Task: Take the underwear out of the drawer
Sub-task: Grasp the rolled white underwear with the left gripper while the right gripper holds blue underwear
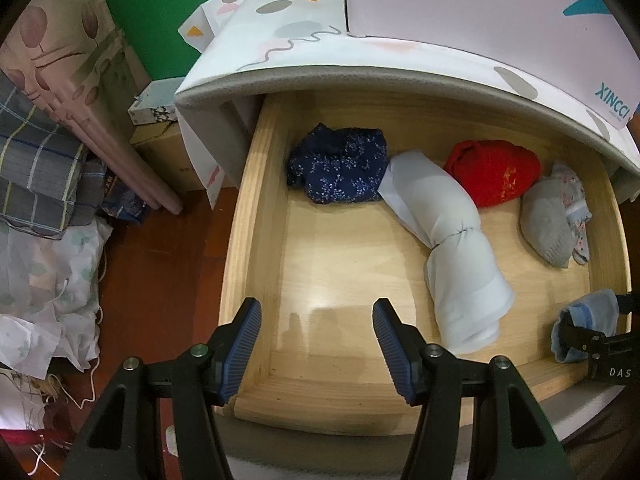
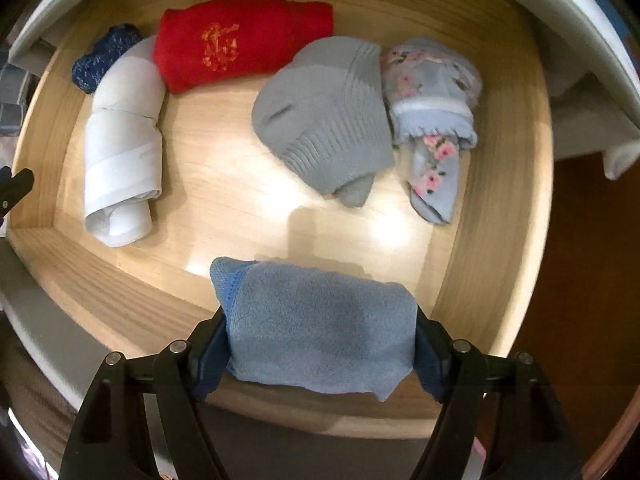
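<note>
your wooden drawer [image 1: 256, 216] stands pulled out from under a top draped in a patterned cloth [image 1: 280, 44]; a pale box marked xincci [image 1: 480, 12] sits on that cloth. to the left of the drawer, on the dark floor [image 1: 160, 264], lie a cardboard box [image 1: 160, 152] and a heap of plaid and pale bedding [image 1: 40, 184].

inside the drawer, largest first: a white rolled bundle [image 1: 452, 252] lies on a slant across the middle, cinched near its centre. behind it, touching its far end, a navy floral bundle [image 1: 340, 164] sits at the back left and a red bundle [image 1: 496, 176] with gold stitching at the back. a grey ribbed piece [image 2: 328, 120] lies right of centre, touching a pale blue floral piece [image 2: 432, 112] beside the right wall.

the light blue underwear [image 2: 320, 340] is at the near right of the drawer, between the jaws of your right gripper [image 2: 320, 356]. both pads press on its 2 sides and the fabric bulges between them, so the jaws are gripping it. from the pictures you cannot tell whether it is clear of the drawer floor or resting on it.

your left gripper [image 1: 316, 344] hangs over the near left of the drawer, pointing down at bare wood. its jaws stand apart with nothing between them, its 2 ribbed blue pads [image 1: 244, 344] facing each other across the gap.
</note>
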Available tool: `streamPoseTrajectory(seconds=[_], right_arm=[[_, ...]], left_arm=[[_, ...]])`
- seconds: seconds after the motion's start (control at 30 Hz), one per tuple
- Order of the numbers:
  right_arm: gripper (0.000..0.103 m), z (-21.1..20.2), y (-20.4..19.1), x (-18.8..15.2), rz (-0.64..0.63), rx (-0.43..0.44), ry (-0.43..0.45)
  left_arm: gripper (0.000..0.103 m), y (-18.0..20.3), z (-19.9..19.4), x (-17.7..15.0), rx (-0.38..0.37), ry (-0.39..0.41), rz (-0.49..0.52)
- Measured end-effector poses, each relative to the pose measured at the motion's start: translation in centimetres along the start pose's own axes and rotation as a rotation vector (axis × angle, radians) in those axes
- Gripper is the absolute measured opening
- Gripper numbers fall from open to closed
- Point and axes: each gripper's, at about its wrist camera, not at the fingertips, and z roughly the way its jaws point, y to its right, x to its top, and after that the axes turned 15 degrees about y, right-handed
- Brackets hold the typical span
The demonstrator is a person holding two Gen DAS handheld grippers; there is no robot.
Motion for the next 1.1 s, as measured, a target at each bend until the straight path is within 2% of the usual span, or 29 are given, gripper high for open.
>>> streamPoseTrajectory(seconds=[0.2, 0.3, 0.37, 0.43, 0.67, 0.8, 1.0, 1.1], right_arm=[[0.073, -1.3, 0.8, -0.7, 0.033, 0.001, 0.07], [0.072, -1.9, 0.8, -1.1, 0.049, 0.0, 0.096], [0.072, -3.4, 3.4, -1.5, 0.059, -0.002, 0.107], [0.072, -5.6, 4.1, -2.5, 0.075, 0.009, 0.124], [0.072, -6.2, 5.1, -2.8, 0.107, 0.035, 0.121], [0.072, -6.3, 5.2, -3.5, 0.103, 0.037, 0.13], [0.072, -6.4, 5.3, -2.8, 0.109, 0.05, 0.131], [0.072, -6.3, 5.7, -2.9, 0.112, 0.056, 0.13]], left_arm=[[0.06, 1.0, -0.1, 0.4, -0.002, -0.005, 0.032], [0.06, 1.8, -0.1, 0.9, -0.031, -0.016, 0.027], [0.06, 2.6, -0.1, 1.4, -0.044, -0.017, 0.022], [0.06, 3.3, -0.1, 1.8, -0.054, -0.015, 0.024], [0.06, 5.9, 0.5, 3.1, -0.097, 0.004, -0.042], [0.06, 7.5, 1.8, 3.5, -0.11, -0.021, -0.042], [0.06, 9.2, 4.3, 3.9, -0.069, -0.072, -0.008], [0.06, 9.3, 5.5, 4.1, -0.07, -0.096, -0.027]])
